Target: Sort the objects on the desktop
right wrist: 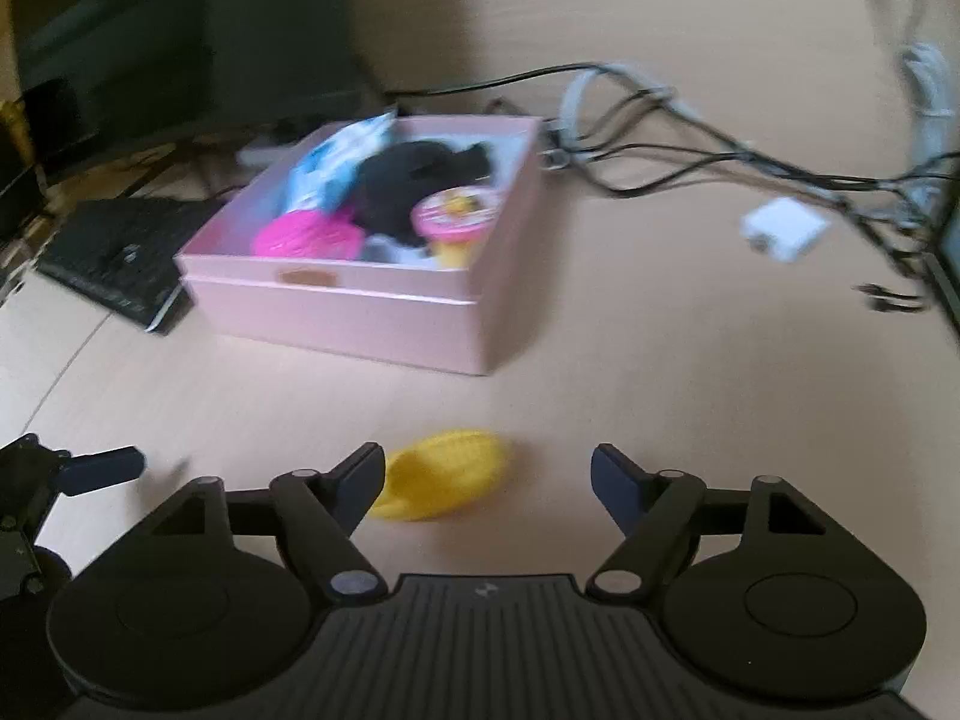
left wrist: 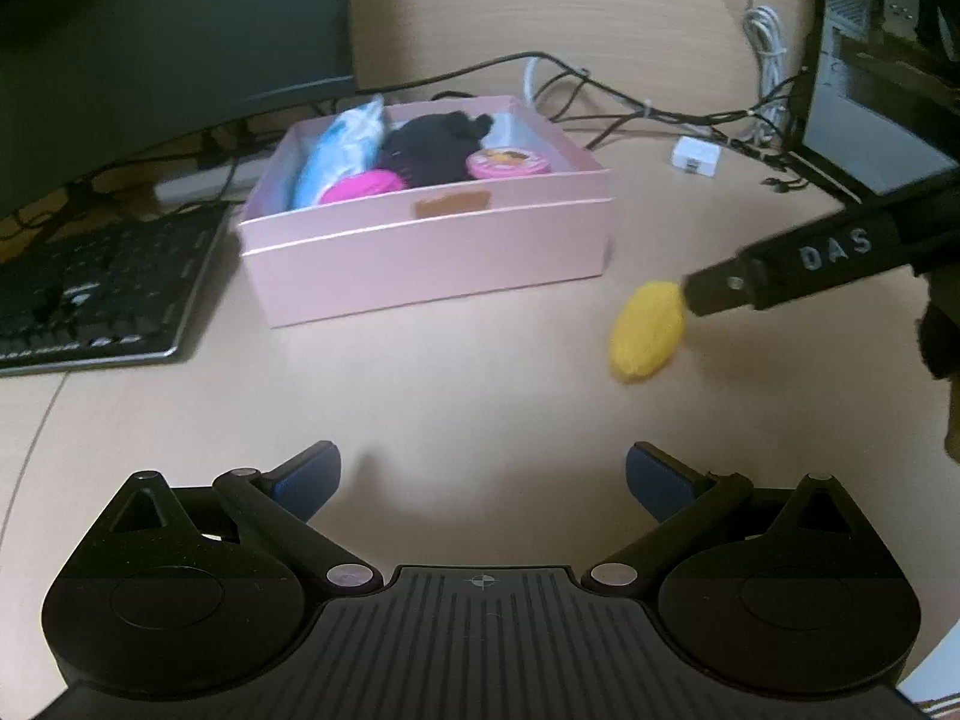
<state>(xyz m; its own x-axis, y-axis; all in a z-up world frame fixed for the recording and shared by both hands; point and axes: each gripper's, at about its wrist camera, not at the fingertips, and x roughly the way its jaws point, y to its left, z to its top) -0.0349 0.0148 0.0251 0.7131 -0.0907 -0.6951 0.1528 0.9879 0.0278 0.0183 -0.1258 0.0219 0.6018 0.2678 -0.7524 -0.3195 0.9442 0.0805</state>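
Yellow knitted item (right wrist: 447,474) lies on desk (right wrist: 660,390) near pink box (right wrist: 336,312) | right gripper (right wrist: 487,483) open, item off-centre by left pad; centre before closing | left gripper (left wrist: 482,480) open, empty

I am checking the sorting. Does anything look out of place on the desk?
Yes. The yellow knitted piece lies alone on the desk, outside the pink box that holds the other small items.

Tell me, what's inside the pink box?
The pink box holds a blue-white packet, a black fuzzy thing, a magenta item and a pink-lidded cup. Whatever lies beneath them is hidden.
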